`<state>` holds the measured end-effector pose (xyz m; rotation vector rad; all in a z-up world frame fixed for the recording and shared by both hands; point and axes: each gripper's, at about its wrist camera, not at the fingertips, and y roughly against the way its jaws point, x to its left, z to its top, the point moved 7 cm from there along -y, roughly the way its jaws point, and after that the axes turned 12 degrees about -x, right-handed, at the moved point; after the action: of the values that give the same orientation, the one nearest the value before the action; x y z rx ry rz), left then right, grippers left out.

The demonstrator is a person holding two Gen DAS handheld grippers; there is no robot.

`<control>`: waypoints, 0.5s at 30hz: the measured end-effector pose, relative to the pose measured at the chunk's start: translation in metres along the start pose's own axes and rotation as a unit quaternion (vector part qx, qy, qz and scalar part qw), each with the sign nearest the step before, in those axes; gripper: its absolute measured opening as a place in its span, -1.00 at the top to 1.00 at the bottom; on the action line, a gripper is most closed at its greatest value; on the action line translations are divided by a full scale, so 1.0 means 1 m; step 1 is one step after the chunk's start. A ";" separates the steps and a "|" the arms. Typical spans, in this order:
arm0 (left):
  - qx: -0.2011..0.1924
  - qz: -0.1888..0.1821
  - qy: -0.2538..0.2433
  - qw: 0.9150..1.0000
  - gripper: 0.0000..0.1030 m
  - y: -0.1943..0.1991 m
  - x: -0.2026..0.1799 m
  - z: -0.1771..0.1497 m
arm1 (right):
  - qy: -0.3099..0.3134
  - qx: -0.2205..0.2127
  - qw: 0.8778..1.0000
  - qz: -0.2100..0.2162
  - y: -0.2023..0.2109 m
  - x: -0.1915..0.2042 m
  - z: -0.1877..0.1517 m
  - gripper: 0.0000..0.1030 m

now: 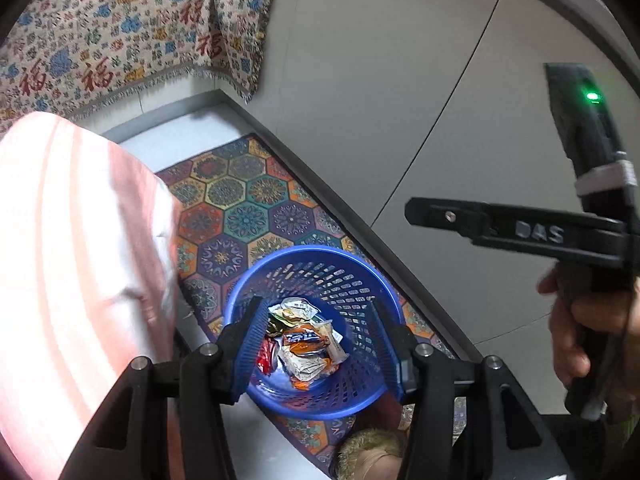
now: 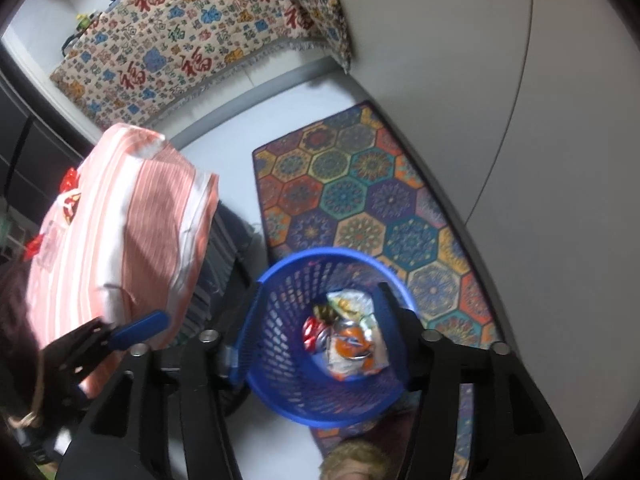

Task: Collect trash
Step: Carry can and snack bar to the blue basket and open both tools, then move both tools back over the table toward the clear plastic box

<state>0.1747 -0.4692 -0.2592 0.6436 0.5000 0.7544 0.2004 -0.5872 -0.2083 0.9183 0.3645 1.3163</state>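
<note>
Basket: we see a blue mesh wastebasket (image 1: 344,280) standing on a patterned hexagon rug (image 1: 240,208), viewed from above w/ both wrist cams.
Trash: crumpled snack wrappers (image 1: 308,340) lie at the basket's bottom; in the right cam they show as a white-orange heap (image 2: 352,340).
Left gripper (image 1: 316,344): fingers spread wide apart above the basket, nothing between them; we see the basket's inside through the gap.
Right gripper (image 2: 324,332): jaws also wide apart over the basket, holding nothing. In the left cam it sits to the basket's right, held by a hand (image 1: 584,328), green light lit.
Table: pink-striped cloth (image 2: 120,220) covers a surface just left of the basket; a few red wrappers (image 2: 68,180) rest on it.
Far side: a patterned cloth w/ red characters (image 2: 180,40) hangs beyond the rug.
</note>
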 end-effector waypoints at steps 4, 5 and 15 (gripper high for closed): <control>-0.027 0.014 -0.001 1.000 -0.12 0.035 0.013 0.000 | 0.028 -0.033 0.999 -0.022 0.007 0.012 0.011 -0.43; -0.033 0.021 -0.001 0.999 -0.12 0.045 0.018 -0.001 | 0.034 -0.042 0.998 -0.021 0.009 0.018 0.013 -0.48; -0.059 0.148 0.034 0.987 -0.19 0.155 0.144 -0.046 | 0.117 -0.098 0.987 0.050 0.022 0.130 0.018 -0.51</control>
<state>0.1645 -0.2585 -0.2112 0.5900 0.4220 1.0815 0.2324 -0.4732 -0.1475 0.6254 0.3667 1.5284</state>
